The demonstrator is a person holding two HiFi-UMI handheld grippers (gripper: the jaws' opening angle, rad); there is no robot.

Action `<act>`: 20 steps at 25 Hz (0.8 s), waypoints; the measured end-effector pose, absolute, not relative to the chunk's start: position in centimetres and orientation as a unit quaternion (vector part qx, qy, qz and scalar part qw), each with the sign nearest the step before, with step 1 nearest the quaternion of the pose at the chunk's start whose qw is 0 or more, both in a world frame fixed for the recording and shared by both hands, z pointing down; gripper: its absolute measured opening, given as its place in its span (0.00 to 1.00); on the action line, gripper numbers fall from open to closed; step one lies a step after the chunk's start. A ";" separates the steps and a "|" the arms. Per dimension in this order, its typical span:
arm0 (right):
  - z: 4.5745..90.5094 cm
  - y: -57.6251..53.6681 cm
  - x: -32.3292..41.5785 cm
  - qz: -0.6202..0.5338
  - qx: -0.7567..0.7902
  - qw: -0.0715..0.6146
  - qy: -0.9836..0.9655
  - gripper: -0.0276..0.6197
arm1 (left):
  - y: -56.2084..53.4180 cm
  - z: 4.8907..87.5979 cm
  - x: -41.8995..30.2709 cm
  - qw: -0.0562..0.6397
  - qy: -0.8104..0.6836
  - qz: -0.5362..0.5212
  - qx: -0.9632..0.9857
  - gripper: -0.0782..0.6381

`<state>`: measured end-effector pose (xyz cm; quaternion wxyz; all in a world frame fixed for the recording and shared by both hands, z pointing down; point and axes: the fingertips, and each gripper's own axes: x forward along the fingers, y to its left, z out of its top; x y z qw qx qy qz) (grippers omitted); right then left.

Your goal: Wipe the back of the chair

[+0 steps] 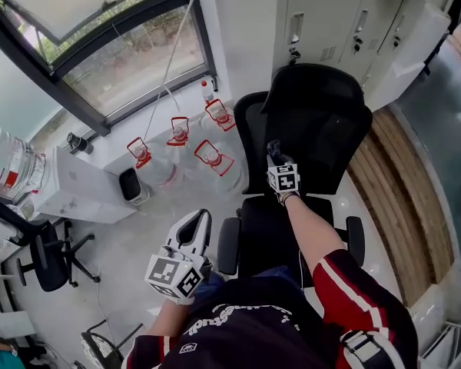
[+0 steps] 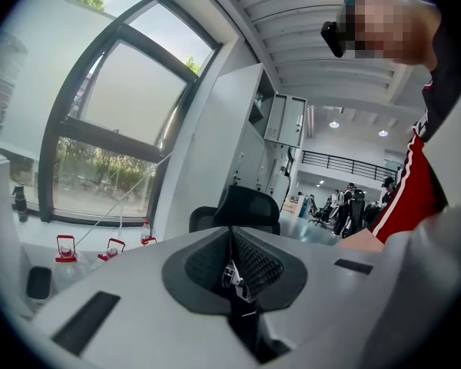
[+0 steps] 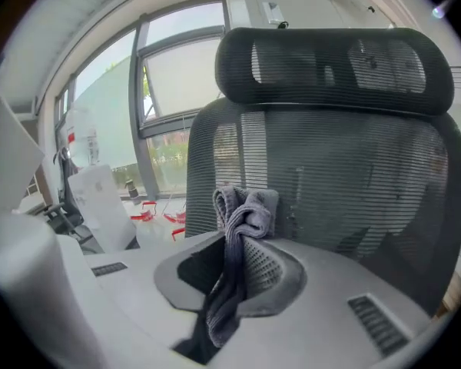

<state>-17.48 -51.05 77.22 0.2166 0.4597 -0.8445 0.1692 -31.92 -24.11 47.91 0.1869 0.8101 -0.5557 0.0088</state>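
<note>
A black mesh office chair (image 1: 315, 129) with a headrest (image 3: 334, 64) stands in front of me. Its mesh back (image 3: 346, 183) fills the right gripper view. My right gripper (image 1: 275, 154) is held over the seat, close before the chair's back, shut on a grey cloth (image 3: 242, 214) that is bunched up between its jaws. My left gripper (image 1: 194, 225) hangs low at the left of the chair, near the left armrest (image 1: 228, 244); its jaws are shut with nothing between them. In the left gripper view the chair (image 2: 242, 210) shows further off.
Several water jugs with red handles (image 1: 180, 133) stand on the floor under the window (image 1: 100, 44). White lockers (image 1: 346, 21) rise behind the chair. A second black chair (image 1: 50, 256) and a white box (image 1: 73, 187) are at the left. A wooden strip (image 1: 403, 183) runs at the right.
</note>
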 end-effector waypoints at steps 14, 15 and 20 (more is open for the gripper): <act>76.2 -48.3 -30.5 0.173 0.396 0.206 -0.878 0.14 | -23.1 47.4 -38.5 0.191 -0.567 -0.004 0.801 0.15; 76.1 -48.0 -30.8 0.172 0.392 0.205 -0.880 0.14 | -23.0 47.4 -38.4 0.191 -0.568 -0.005 0.801 0.15; 75.2 -46.1 -29.5 0.176 0.385 0.197 -0.885 0.14 | -22.3 47.0 -35.8 0.192 -0.563 -0.011 0.804 0.15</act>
